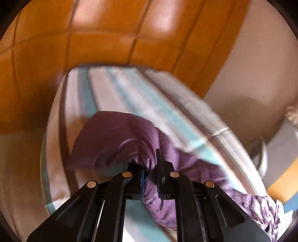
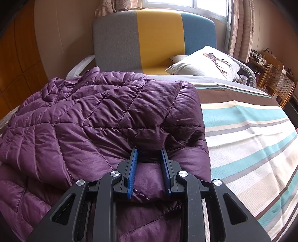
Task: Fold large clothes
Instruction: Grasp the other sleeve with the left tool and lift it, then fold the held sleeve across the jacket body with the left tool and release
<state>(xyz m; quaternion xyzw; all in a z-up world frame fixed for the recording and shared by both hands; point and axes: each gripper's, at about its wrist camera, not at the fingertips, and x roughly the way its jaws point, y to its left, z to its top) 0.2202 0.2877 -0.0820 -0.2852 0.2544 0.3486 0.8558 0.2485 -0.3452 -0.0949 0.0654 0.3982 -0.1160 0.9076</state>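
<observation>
From my left camera, nearest me, the left gripper [image 1: 150, 167] is clenched on a bunch of the one purple jacket [image 1: 111, 141]; its fingers have pinched in tight with fabric squeezed between them. That view is smeared, so I can't read seams or say which part of the jacket it has. More purple trails off toward 4 o'clock and is cut by the lens edge.

From my right camera, the right gripper [image 2: 149, 162] grasps a puffy fold of the same jacket [image 2: 93, 115], the two blue pads [image 2: 132, 167] pressing in on either side of the quilted bulge. I count two grippers, one jacket, one bed.

The jacket lies on the bed [image 2: 251, 139], spread from 6 o'clock out to 10 o'clock, its near hem hidden under the gripper body and its left side cut off at the frame edge. The striped sheet, teal, cream and brown, runs bare toward 3 o'clock.

Farther on, at 1 o'clock, I see one pillow [image 2: 203, 63] with a printed figure; a second seems tucked behind it, mostly hidden. At 12 o'clock stands a headboard [image 2: 154, 39] in three panels, grey, yellow and blue, under a window [image 2: 186, 5] with curtains. One cane chair [image 2: 277, 82] sits at 2 o'clock, small clutter behind it too tiny to name. Orange wood panelling [image 1: 104, 46] fills the far wall in the left view.
</observation>
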